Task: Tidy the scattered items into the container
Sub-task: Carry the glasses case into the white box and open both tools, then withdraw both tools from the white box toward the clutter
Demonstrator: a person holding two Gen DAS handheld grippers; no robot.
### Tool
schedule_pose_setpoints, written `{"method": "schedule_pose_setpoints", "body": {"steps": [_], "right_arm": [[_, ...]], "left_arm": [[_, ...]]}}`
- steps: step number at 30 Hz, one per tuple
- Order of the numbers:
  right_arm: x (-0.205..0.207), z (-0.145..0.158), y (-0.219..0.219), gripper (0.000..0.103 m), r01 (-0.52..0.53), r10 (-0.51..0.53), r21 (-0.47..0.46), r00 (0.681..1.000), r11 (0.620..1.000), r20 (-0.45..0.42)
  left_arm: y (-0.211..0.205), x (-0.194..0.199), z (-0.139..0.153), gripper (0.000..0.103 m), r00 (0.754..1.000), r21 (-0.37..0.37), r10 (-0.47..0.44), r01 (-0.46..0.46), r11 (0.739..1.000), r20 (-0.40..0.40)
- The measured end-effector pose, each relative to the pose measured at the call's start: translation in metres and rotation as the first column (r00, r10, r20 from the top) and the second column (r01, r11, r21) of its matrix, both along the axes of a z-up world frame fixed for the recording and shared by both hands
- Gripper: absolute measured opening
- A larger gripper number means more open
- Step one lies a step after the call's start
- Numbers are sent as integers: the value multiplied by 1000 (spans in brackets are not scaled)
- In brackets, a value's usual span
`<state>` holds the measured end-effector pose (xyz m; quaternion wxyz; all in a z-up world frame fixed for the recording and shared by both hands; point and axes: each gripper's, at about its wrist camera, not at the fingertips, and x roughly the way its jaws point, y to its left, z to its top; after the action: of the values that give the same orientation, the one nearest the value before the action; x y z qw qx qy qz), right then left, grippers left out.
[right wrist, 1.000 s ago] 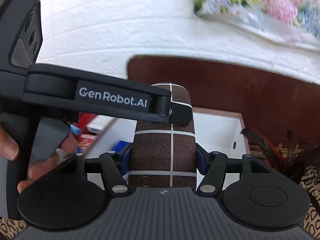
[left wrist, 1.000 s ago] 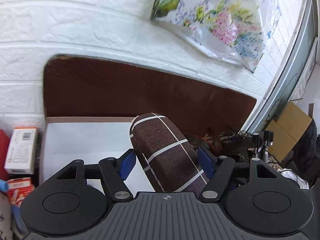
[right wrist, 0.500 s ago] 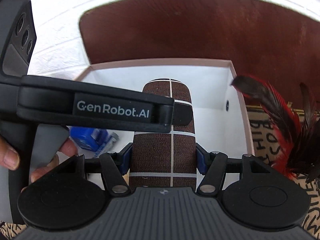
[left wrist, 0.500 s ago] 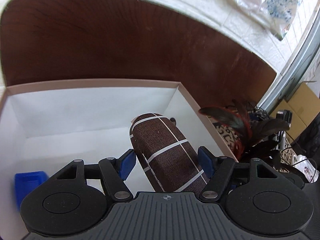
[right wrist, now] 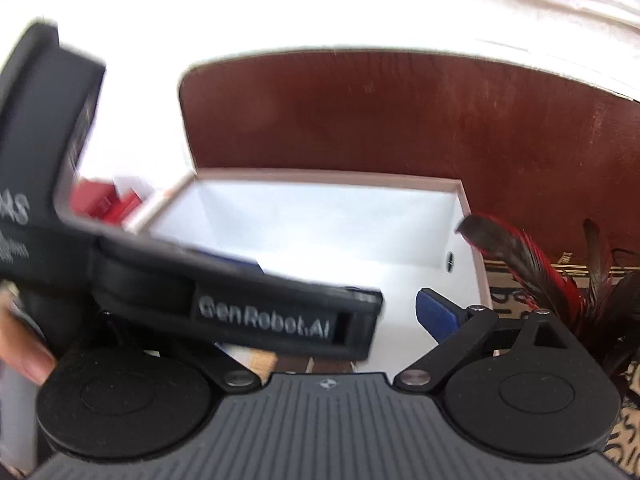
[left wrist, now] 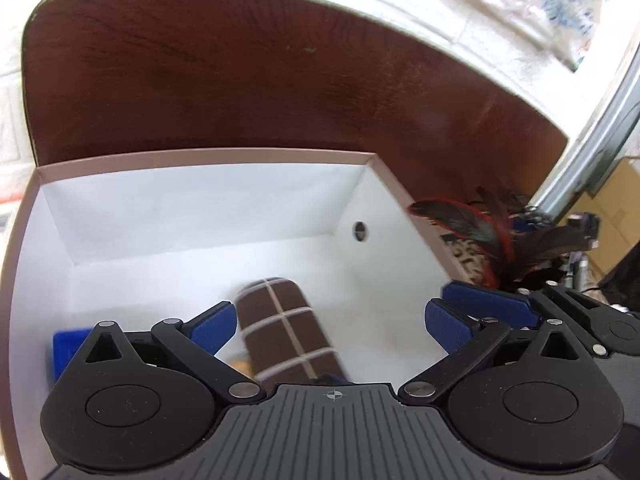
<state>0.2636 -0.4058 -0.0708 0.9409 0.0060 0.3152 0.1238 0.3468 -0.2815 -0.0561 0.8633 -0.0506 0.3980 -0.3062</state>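
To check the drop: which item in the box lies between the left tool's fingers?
The brown grid-patterned pouch, untouched by the left tool, whose jaws are opening; the blue item lies outside them, leftward.

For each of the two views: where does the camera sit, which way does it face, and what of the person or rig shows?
Left wrist: on the left gripper, facing down into the white box; its opening jaws flank, untouching, the brown pouch.
Right wrist: on the right gripper, facing the same box; the left gripper's body and a hand cross it.
Shared: box, feathers.
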Motion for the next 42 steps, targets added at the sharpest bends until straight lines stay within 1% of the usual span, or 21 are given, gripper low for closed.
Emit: {"method": "schedule_pose_setpoints", "body": {"steps": [2,6,11,14,17,19,21,23,25,28,31,35,37,40,42], "right_arm": [[-10,5,5,99,-3,3,-6,1000,1000,22],[-22,10,16,100,-22,23,-24,999,999,35],[-43,19,40,100,-52,56,-60,996,997,65],[-81,23,71,101,-81,91,-75,986,994,139],[-119,15,104,102,-127,135,-50,971,991,197],[-139,5,128,102,-167,167,-20,964,986,209],[-157,-7,153,103,-205,200,3,957,979,211],[-169,-20,181,103,-237,230,17,954,971,191],[-179,-33,207,103,-265,258,20,952,964,167],[-186,-52,240,103,-304,298,33,948,952,114],[-184,-60,261,103,-308,305,40,950,951,74],[-171,-55,268,103,-261,257,46,964,964,65],[-164,-53,270,103,-245,241,50,968,968,77],[-153,-51,277,101,-251,247,27,964,968,103],[-146,-51,283,100,-265,262,17,959,964,107]], "left_arm": [[9,-12,7,103,1000,-28,0,0,1000,20],[20,-35,12,103,997,-10,16,-15,1000,74],[50,-67,17,103,993,-19,73,-71,997,96],[84,-103,20,103,984,-21,111,-109,994,136],[126,-144,16,103,972,4,156,-159,987,174],[154,-168,10,103,964,28,188,-197,980,188],[185,-189,-1,103,958,31,215,-225,974,191],[219,-209,-14,103,950,29,258,-267,963,177],[249,-222,-31,103,944,25,300,-306,952,141],[286,-231,-51,103,941,32,325,-329,944,90],[313,-234,-59,103,924,39,371,-376,926,98],[342,-223,-53,103,904,3,411,-414,910,119],[349,-211,-48,100,901,7,411,-416,909,137],[355,-193,-41,94,902,25,397,-406,913,169],[361,-182,-40,90,904,21,396,-404,914,164]]}}
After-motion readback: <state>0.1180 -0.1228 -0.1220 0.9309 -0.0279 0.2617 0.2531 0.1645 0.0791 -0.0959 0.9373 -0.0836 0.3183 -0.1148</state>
